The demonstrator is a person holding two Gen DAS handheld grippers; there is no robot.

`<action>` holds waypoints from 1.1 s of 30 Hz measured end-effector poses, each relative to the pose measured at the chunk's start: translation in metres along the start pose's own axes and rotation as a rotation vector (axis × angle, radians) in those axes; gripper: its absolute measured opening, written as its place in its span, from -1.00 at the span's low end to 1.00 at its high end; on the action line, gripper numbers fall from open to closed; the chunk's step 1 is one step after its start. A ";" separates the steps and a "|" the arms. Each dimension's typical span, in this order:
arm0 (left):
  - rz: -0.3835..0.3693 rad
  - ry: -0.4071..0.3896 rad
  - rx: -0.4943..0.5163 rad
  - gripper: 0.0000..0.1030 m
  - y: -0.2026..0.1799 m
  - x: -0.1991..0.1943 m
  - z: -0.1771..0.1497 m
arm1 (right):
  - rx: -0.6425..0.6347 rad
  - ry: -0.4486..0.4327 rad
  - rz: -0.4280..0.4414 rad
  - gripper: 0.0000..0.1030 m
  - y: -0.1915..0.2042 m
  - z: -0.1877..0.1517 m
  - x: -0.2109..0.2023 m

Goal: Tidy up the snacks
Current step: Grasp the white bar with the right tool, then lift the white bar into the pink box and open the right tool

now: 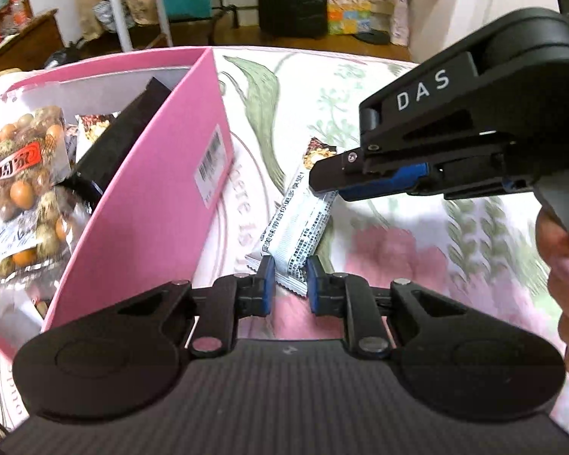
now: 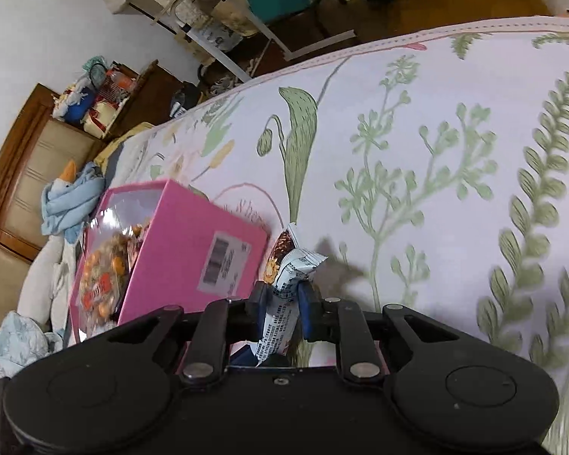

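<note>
Pink box (image 1: 159, 189) on the floral bedsheet (image 1: 398, 250), open top, holds one clear bag of mixed nuts (image 1: 19, 189), one dark flat pack (image 1: 125, 132) leaning on the inner wall, and a smaller snack wrapper (partly hidden). Just beside the box, two white snack bars. Left gripper (image 1: 287, 284) clamps one snack bar (image 1: 296, 235) by its crimped end. Right gripper (image 2: 280, 303) is closed on the other snack bar (image 2: 284, 295), which runs lengthwise between the pads, lifted off the sheet.
</note>
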State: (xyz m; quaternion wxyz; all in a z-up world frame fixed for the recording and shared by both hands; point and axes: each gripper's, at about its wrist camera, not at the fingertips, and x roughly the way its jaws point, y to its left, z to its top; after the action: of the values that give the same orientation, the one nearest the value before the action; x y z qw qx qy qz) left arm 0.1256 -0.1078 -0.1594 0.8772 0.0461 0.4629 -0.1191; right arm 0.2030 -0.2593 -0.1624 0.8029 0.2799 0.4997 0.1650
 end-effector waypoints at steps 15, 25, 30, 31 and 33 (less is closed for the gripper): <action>-0.124 0.057 0.088 -0.68 0.017 -0.059 -0.005 | -0.028 0.005 -0.078 -0.63 0.043 -0.042 -0.051; -0.189 -0.017 0.071 -0.69 0.065 -0.122 0.005 | -0.138 -0.016 -0.104 -0.67 0.119 -0.044 -0.085; -0.175 -0.055 0.040 -0.69 0.099 -0.138 0.014 | -0.210 -0.016 -0.104 -0.68 0.163 -0.034 -0.075; -0.173 -0.061 0.040 -0.69 0.106 -0.140 0.014 | -0.225 -0.012 -0.100 -0.68 0.171 -0.031 -0.071; -0.157 -0.077 0.037 -0.69 0.119 -0.145 0.016 | -0.240 -0.009 -0.085 -0.68 0.182 -0.027 -0.064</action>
State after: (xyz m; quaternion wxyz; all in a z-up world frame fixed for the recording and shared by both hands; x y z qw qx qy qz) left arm 0.0900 0.0279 -0.0343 0.8813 0.0209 0.4287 -0.1977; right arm 0.1529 -0.1428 -0.0143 0.8391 0.1612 0.4842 0.1883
